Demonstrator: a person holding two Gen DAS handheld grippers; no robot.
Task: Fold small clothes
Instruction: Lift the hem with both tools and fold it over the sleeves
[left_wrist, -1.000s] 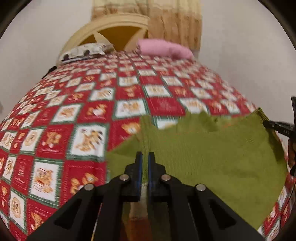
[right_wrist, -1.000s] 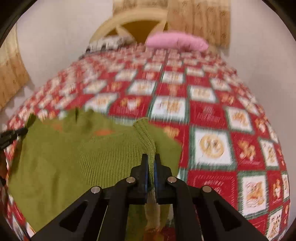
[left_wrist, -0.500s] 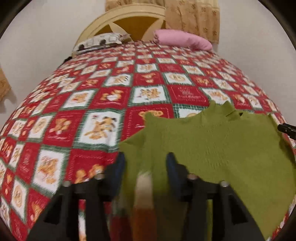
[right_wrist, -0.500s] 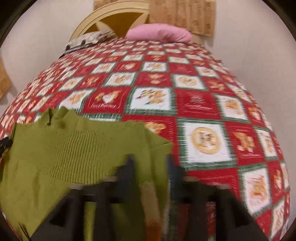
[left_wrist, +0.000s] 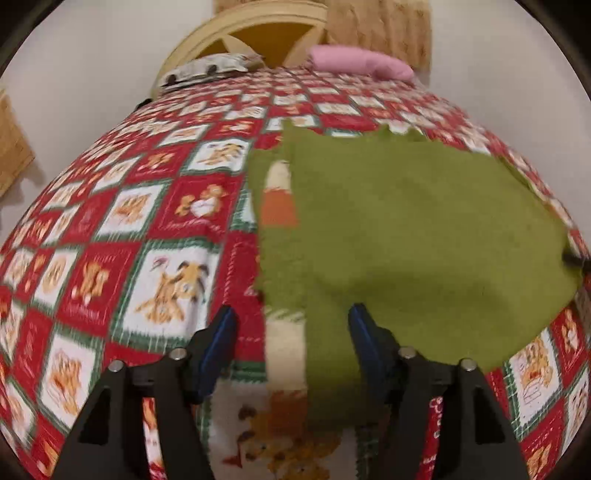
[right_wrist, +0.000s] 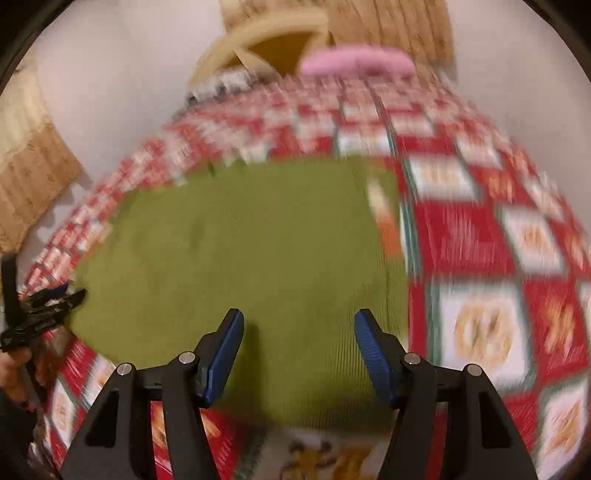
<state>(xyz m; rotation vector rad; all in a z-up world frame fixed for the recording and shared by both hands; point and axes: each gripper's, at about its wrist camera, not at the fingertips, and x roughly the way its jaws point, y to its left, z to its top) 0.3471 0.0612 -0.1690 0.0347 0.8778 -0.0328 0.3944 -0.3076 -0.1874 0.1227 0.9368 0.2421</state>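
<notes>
In the left wrist view, the left gripper (left_wrist: 290, 332) is standing wide, and its jaws have just been opening; the blue pads are touching nothing. Between and just under the fingers the near edge of the green sweater (left_wrist: 406, 229) is lying, with a cream and orange part of the knit showing beside the green. The sweater is spreading out flat ahead of this gripper and to its right, on the red and white patchwork bedspread (left_wrist: 110, 240). To the left of the gripper, the squares with little printed animals are lying bare. Some small script is sitting in the red squares, but it is too blurred to read.

In the right wrist view, the right gripper (right_wrist: 299, 339) is also standing wide, with nothing pressed between its blue pads; its jaws opened a moment ago. The sweater is lying directly under it and is reaching ahead and to the left, and an orange and cream strip is running along its right edge. Far to the left of this gripper, at the other edge of the sweater, the left gripper is showing, with part of a hand (right_wrist: 14, 369) under it.

Further away, a pink pillow (left_wrist: 360, 66) and a patterned pillow (left_wrist: 207, 70) are resting before the cream headboard (left_wrist: 258, 26). This view is much blurred.
</notes>
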